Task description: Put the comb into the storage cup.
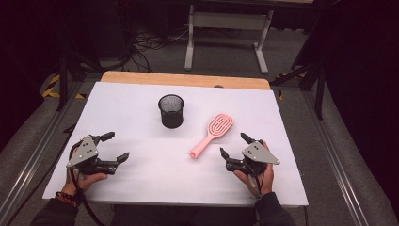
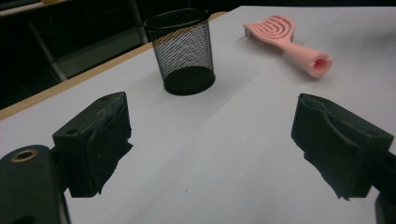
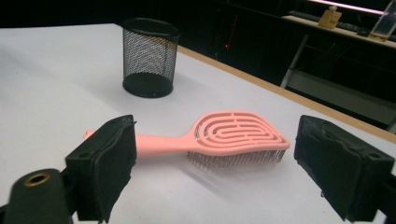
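Brush point(image 1: 212, 134) lies bristles down on the white table point(image 1: 141, 183), right of centre, handle pointing near-left. It looks light, stiff plastic and smooth, so likely slippery; the slim handle seems the best place to pinch. The right gripper point(image 1: 234, 146) sits just near-right of it, jaws spread and empty. The left gripper point(image 1: 116, 146) rests well left, also spread. A mesh cup point(image 1: 171, 110) stands farther back, upright and apart; nothing blocks the way.
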